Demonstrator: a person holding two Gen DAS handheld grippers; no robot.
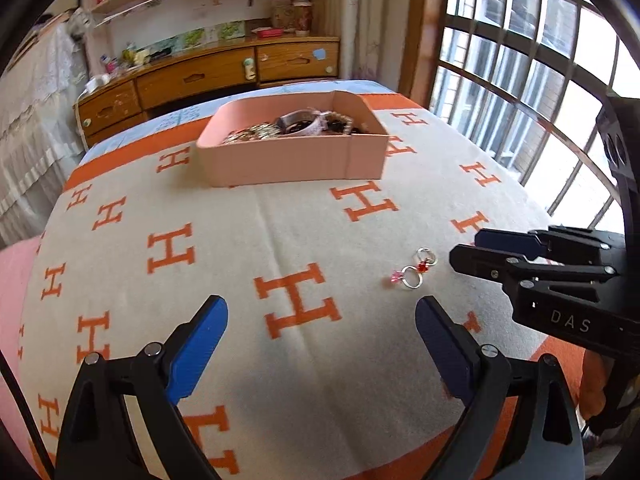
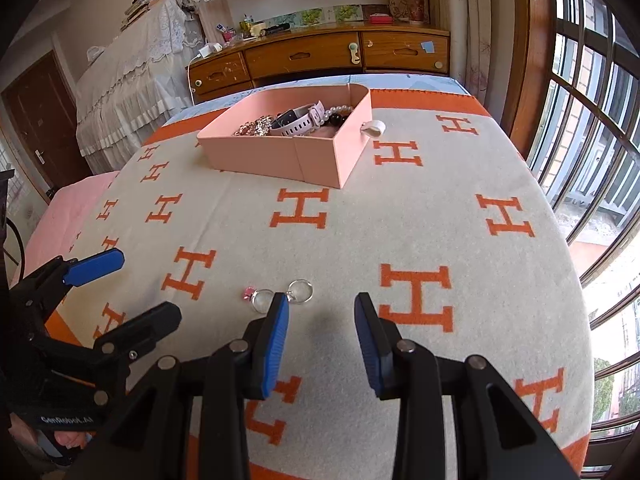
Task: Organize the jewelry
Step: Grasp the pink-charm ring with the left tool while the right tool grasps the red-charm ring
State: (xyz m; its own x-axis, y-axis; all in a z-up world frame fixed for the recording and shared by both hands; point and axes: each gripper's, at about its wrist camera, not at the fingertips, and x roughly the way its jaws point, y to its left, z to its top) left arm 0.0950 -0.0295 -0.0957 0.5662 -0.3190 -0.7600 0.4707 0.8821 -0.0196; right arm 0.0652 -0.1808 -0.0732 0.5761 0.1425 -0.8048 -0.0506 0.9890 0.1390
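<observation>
Rings: two silver rings, one with a pink stone [image 2: 262, 299] and one with a red stone [image 2: 301, 291], lie touching on the blanket [image 2: 400, 224] near the bed's front edge.
Right tool [image 2: 321, 336]: released, nothing between its blue pads; rings just ahead of its left fingertip.
Left tool [image 1: 322, 344]: wide apart, empty; rings ahead, toward its right finger.
Pink box [image 2: 288, 152]: near the bed's far edge, holding a watch [image 2: 298, 122] and beads.

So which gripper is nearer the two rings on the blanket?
Right. The right gripper hangs open just short of the two rings, its left finger overlapping them in its view. The left gripper is open too, farther off to their left.
</observation>
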